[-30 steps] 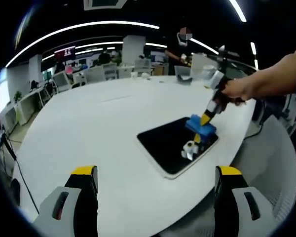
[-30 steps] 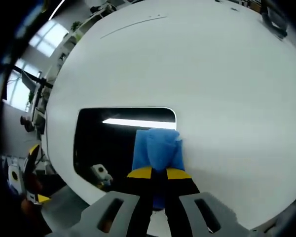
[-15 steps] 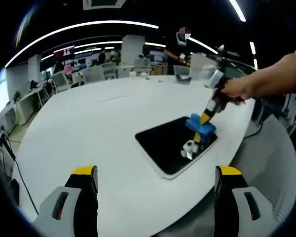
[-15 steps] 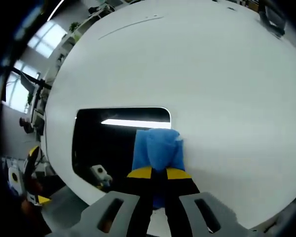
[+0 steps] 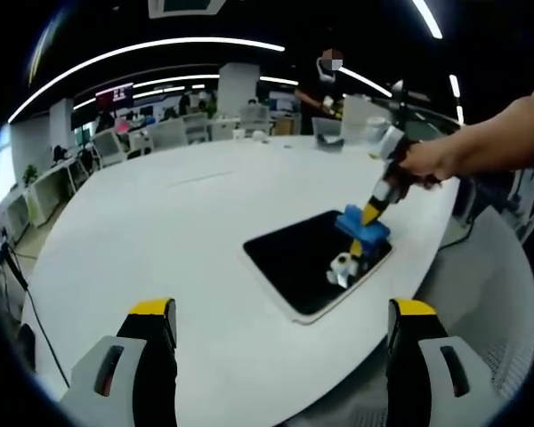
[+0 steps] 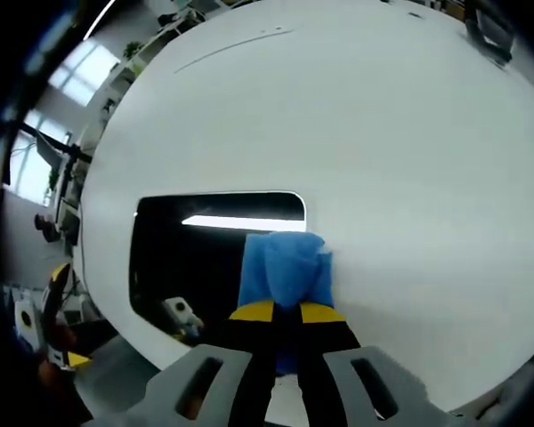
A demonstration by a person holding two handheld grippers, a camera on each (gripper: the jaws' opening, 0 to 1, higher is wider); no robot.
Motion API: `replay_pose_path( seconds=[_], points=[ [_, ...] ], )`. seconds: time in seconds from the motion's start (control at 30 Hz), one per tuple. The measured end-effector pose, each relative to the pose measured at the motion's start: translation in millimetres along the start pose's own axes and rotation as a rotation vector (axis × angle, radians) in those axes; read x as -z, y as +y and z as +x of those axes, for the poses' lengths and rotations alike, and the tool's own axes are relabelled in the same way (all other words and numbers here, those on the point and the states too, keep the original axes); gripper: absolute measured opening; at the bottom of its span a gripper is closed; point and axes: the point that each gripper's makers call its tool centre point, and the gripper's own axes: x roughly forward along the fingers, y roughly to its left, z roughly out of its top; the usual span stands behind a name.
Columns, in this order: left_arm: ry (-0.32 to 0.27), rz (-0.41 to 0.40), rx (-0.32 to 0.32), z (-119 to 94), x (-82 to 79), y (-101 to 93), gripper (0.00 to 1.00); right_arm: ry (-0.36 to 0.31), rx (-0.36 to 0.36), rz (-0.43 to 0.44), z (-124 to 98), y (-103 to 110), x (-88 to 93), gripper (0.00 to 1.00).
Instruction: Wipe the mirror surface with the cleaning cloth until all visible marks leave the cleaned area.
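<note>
The right claw (image 6: 287,311) is pinching the blue cleaning cloth (image 6: 282,267) tight between its yellow-tipped jaws, and the cloth is sitting on the mirror (image 6: 187,258) at its edge, half over the dark glass and half over the white counter (image 6: 356,133). From the left gripper view, the right claw (image 5: 370,216) is coming down at a slant from the person's hand (image 5: 424,163), pressing the cloth (image 5: 361,228) onto the mirror (image 5: 303,258) near the corner closest to that hand. The mirror is lying flat on the counter (image 5: 160,231), close to the counter's near edge. The left claw (image 5: 280,334) is hanging back from the mirror, jaws spread wide and carrying nothing.

A reflected ceiling light is streaking across the glass just beyond the cloth; marks on the glass are too hard to tell. To do this stroke well, the person is probably wanting flat, even pressure, with the cloth swept in overlapping passes from this edge across the rest of the mirror. The mirror looks free to slide, so lighter pressure near the counter's edge seems wise.
</note>
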Motion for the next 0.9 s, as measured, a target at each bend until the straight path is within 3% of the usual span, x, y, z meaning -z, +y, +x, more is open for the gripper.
replay_pose_path(
  seconds=[0.9],
  points=[
    [0.001,-0.009,0.007,1.2,0.0,6.5,0.99,-0.003,-0.013,0.027,-5.2,4.8,26.4,0.03]
  ],
)
